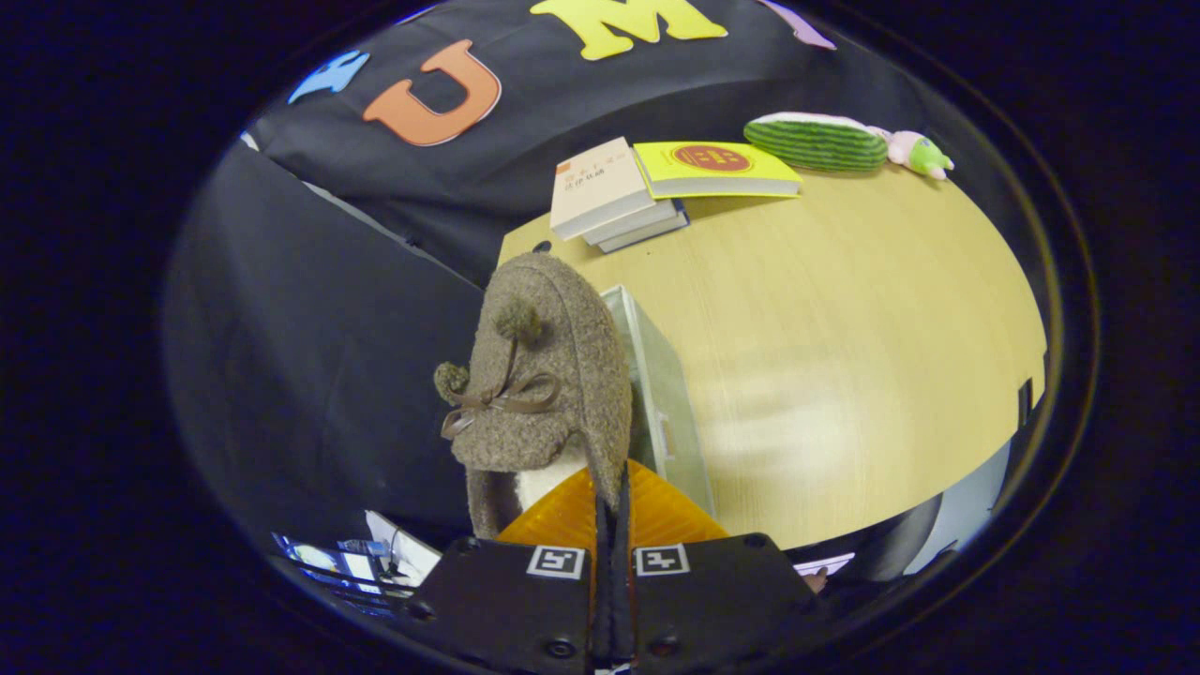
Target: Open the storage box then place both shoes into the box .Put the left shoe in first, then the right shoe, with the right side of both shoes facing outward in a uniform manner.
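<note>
We held the gripper [609,511] nearly closed, its orange fingers [562,516] pinching the brown fuzzy slipper's [544,375] rim, lifted above the wooden table [844,328]; the clear storage box [661,394] sat just beyond.

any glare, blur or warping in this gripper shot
Gripper view: fisheye bends the light wooden table edge into a curve; a pale sheen smears the tabletop beside the clear plastic storage box; the fuzzy brown bow-tied shoe, pinched by the orange-fingered gripper, is sharp; stacked books look slightly soft.

Shoe [544,375] hides most of storage box [666,403]; shoe's sole unseen.
</note>
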`<state>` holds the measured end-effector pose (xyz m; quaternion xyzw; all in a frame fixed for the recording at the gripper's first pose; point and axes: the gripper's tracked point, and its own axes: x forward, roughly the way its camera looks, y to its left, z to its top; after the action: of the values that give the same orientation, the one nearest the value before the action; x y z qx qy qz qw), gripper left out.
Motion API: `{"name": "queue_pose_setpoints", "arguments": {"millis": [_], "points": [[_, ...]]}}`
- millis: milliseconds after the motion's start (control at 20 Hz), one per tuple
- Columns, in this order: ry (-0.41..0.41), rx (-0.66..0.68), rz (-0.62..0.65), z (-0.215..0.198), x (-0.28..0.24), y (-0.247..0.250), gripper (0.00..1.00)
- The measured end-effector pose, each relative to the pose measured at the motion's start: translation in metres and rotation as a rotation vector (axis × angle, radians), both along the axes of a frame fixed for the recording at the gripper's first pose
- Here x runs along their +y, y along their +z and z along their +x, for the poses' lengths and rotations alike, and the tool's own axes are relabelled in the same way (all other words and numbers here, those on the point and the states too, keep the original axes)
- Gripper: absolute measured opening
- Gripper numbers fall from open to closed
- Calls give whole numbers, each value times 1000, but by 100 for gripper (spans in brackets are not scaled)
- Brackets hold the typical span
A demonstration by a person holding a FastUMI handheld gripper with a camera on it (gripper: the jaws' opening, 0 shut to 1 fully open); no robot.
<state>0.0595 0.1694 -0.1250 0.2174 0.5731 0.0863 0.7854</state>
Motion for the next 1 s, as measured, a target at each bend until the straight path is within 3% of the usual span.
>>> {"name": "queue_pose_setpoints", "arguments": {"millis": [350,550,600,700,850,950,1000], "points": [[-20,45,-3,-4,2,-28,9],[2,4,16,-7,6,-18,28],[9,-40,22,-4,8,-11,33],[47,-141,13,4,9,4,52],[73,-292,-61,15,0,26,54],[86,-406,-118,22,-6,46,64],[90,-467,-132,24,-6,58,64]]}}
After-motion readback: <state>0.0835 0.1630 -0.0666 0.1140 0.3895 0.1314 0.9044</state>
